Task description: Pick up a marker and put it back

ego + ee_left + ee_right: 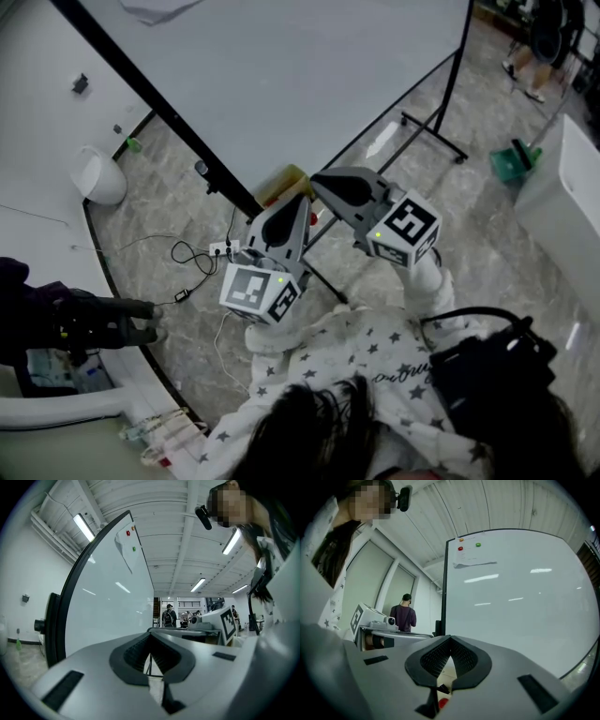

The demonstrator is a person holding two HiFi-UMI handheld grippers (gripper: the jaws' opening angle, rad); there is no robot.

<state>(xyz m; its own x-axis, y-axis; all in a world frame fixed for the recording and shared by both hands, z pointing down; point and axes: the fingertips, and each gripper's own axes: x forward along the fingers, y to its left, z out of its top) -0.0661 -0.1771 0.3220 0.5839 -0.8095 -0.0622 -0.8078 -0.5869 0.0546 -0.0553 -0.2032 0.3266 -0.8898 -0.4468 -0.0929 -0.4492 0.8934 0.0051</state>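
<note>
On its black stand, a big whiteboard [281, 75] takes up most of the space ahead, its surface bare but for a sheet of paper [473, 564] near the top, held by a few coloured magnets [460, 549]. Under it runs a grey marbled floor [159, 211], where a white power strip [223, 248] lies with black cables trailing from it. A white bin [98, 176] stands off to the left, and a green dustpan [511, 161] lies far to the right.

The person in the star-patterned top [356, 366] holds both grippers level and side by side, close to the board's lower edge. The left gripper [150, 637] has its jaws brought together at the tips, with nothing between them. The right gripper [450, 639] is likewise closed tip to tip and empty.

Farther off, someone in a dark top [404, 613] stands facing away.

I cannot pick out the marker for certain. A small red thing [443, 703] shows just beneath the right gripper's closed jaws, down by the board's foot, not gripped; it may be the cap.
</note>
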